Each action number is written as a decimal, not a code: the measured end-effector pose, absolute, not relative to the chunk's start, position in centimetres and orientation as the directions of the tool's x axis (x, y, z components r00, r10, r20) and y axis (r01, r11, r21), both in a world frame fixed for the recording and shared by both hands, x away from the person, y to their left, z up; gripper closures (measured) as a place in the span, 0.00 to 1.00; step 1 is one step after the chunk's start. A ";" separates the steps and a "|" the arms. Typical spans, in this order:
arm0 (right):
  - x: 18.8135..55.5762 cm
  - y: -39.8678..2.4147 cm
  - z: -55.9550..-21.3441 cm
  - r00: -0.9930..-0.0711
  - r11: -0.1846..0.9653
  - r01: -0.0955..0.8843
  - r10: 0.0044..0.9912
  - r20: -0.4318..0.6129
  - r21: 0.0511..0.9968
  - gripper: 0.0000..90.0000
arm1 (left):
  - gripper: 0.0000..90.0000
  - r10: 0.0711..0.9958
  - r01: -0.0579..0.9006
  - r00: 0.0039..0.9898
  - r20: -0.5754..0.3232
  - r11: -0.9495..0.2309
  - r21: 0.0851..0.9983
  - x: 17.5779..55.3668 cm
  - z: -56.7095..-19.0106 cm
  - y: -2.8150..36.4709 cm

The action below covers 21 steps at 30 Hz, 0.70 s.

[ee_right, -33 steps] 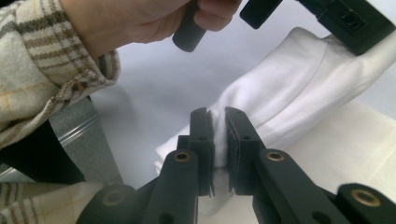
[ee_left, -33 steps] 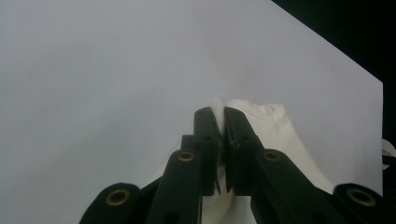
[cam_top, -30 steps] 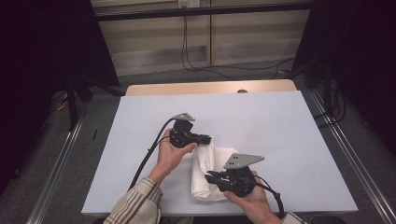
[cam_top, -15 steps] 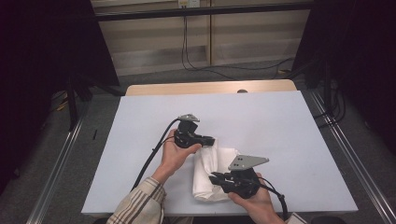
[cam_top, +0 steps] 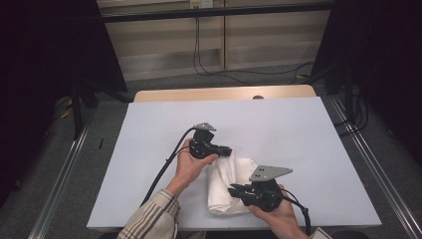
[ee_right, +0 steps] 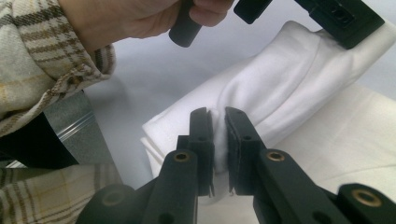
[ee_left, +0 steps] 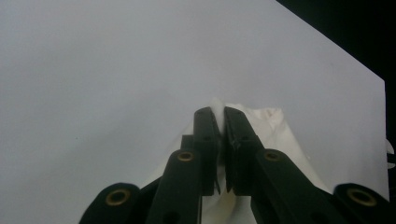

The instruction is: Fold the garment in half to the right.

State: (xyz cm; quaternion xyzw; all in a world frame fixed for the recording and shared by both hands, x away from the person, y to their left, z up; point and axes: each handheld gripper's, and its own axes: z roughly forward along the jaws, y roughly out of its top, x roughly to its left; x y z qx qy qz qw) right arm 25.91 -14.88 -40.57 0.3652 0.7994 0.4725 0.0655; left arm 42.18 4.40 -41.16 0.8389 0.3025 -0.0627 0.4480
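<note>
A folded white cloth [cam_top: 230,181] lies on the white table [cam_top: 278,124] near its front edge. My left gripper [cam_top: 228,151] is shut on the cloth's far corner; in the left gripper view the cloth [ee_left: 273,128] bulges out between and beyond the pinched jaws of that gripper [ee_left: 221,113]. My right gripper [cam_top: 234,189] is shut on a fold at the cloth's near side. In the right gripper view its jaws [ee_right: 218,116] pinch a ridge of the cloth [ee_right: 280,93], with the left hand [ee_right: 135,16] and the other gripper's body [ee_right: 341,18] beyond.
A plaid sleeve [cam_top: 152,219] comes in from the bottom left. A black cable [cam_top: 164,167] trails from the left gripper toward the table's front edge. Metal rails [cam_top: 59,174] run along both sides of the table; a wooden strip [cam_top: 224,93] lies at its far edge.
Both grippers shifted slightly to the right with the cloth still pinched; the cloth's fold has settled a little.
</note>
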 end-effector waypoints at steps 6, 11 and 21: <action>25.8 -15.2 -40.9 -0.723 0.296 0.526 0.649 0.236 0.797 0.91 | 0.94 0.449 0.563 0.811 -0.374 -0.426 0.708 42.2 -41.3 3.9; 25.9 -15.7 -41.2 -0.716 0.302 0.541 0.655 0.241 0.785 0.91 | 0.94 0.457 0.570 0.806 -0.376 -0.432 0.699 42.3 -41.9 3.5; 26.0 -16.1 -41.9 -0.711 0.327 0.562 0.661 0.240 0.760 0.90 | 0.93 0.458 0.592 0.795 -0.397 -0.448 0.670 42.6 -42.5 3.0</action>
